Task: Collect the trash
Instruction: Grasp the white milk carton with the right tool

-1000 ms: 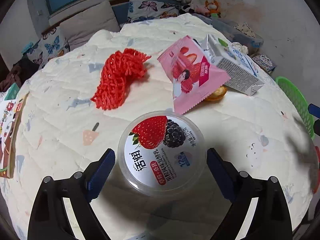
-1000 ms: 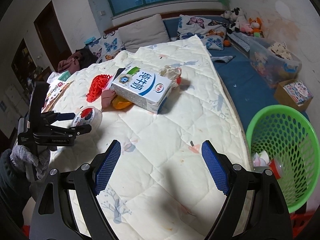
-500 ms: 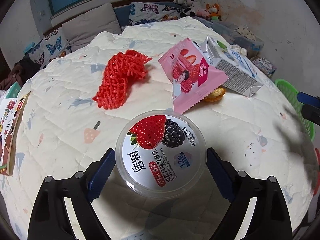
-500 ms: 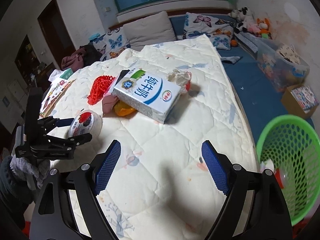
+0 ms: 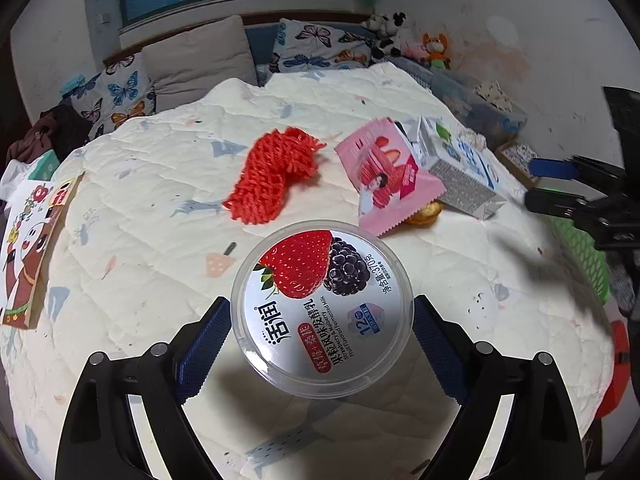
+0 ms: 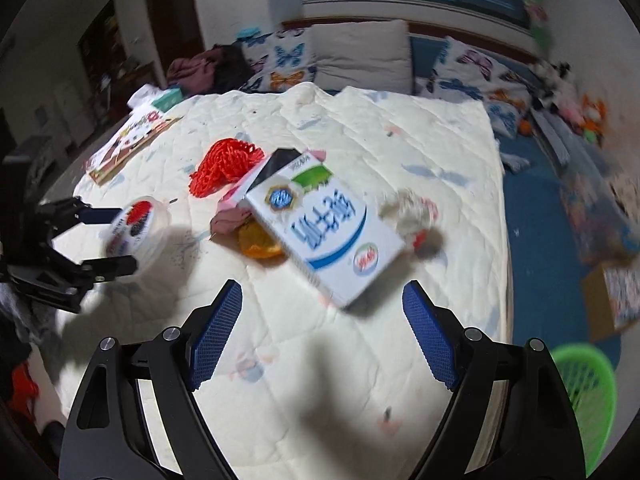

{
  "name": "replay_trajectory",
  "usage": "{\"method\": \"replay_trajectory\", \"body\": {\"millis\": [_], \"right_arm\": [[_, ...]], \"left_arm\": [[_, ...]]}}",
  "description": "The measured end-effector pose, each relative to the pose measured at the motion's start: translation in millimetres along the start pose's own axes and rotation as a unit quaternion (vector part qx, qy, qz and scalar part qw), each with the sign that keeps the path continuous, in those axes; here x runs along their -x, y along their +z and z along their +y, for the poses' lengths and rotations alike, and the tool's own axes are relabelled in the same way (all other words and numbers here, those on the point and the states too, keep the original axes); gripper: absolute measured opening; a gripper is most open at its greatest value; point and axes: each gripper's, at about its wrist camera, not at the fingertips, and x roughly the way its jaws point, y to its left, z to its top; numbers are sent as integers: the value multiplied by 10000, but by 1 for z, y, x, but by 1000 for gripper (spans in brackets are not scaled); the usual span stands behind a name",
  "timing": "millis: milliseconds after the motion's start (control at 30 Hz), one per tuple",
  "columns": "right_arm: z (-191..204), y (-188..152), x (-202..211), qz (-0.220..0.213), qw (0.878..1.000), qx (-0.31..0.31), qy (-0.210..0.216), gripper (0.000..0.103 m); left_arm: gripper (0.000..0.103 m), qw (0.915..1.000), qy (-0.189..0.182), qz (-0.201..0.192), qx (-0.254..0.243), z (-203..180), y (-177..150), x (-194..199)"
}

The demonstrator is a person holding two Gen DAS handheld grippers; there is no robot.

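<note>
My left gripper [image 5: 322,344] is shut on a round yogurt tub [image 5: 322,306] with a strawberry-and-blackberry lid and holds it just above the quilt; it also shows in the right wrist view [image 6: 136,226]. A red foam net [image 5: 274,174], a pink snack wrapper [image 5: 386,174], an orange peel [image 5: 424,214] and a white-and-blue milk carton [image 5: 460,168] lie beyond. My right gripper [image 6: 320,332] is open and empty, just in front of the milk carton [image 6: 324,232]. A crumpled wrapper [image 6: 412,214] lies right of the carton.
A green mesh basket [image 6: 588,392] stands on the floor off the bed's right edge; it also shows in the left wrist view [image 5: 580,248]. A picture book [image 5: 28,248] lies at the bed's left edge. Pillows [image 5: 200,64] line the far end.
My left gripper has closed on the yogurt tub and lifted it slightly. My right gripper has swung left from the basket side toward the milk carton.
</note>
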Motion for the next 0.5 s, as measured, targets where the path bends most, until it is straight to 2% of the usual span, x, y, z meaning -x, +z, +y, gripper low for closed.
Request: {"method": "replay_trajectory", "body": {"millis": [200,500], "right_arm": [[5,23,-22,199,9955,894,251,81],[14,43,-60,463,9790,1973,230,81]], "left_arm": [[87,9998,43,-93,186,9,0,9],[87,9989,-3,-93,459,18,-3,11]]}}
